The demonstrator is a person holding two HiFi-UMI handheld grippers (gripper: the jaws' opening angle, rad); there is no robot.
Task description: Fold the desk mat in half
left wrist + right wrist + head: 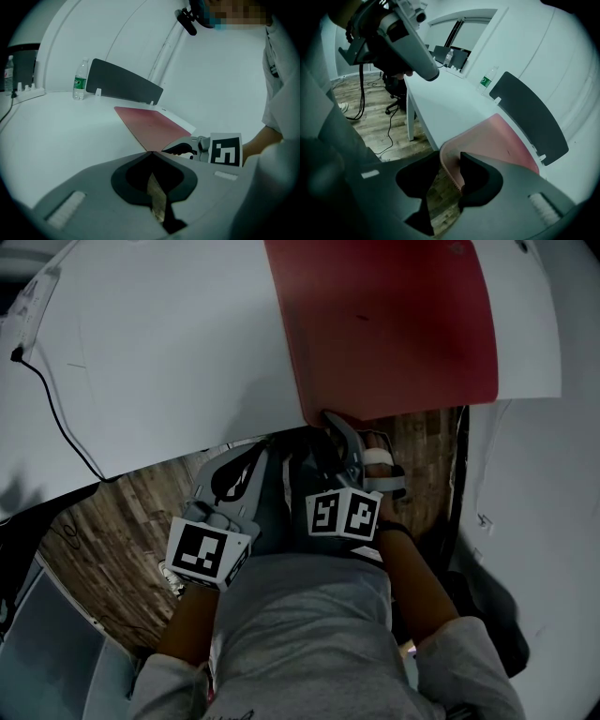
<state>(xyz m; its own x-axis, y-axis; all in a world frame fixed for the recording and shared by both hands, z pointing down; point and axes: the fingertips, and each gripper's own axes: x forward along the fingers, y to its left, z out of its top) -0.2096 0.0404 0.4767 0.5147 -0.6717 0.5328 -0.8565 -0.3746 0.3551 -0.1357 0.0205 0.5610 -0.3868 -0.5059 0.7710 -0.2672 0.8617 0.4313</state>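
Observation:
The red desk mat (394,324) lies flat on the white table (169,352), with its near left corner at the table's front edge. My right gripper (333,423) is at that corner. In the right gripper view the jaws (450,161) stand open with the mat's rounded corner (452,159) between them, close to the right jaw; the pads do not press on it. My left gripper (234,460) hangs below the table edge, left of the right one and off the mat. Its jaws (150,153) meet at the tips with nothing in them.
A dark divider panel (124,82) stands at the table's far side, behind the mat. A water bottle (80,79) and a power strip (28,91) sit left of it. A black cable (56,418) runs over the table's left part. Wooden floor (112,540) shows below.

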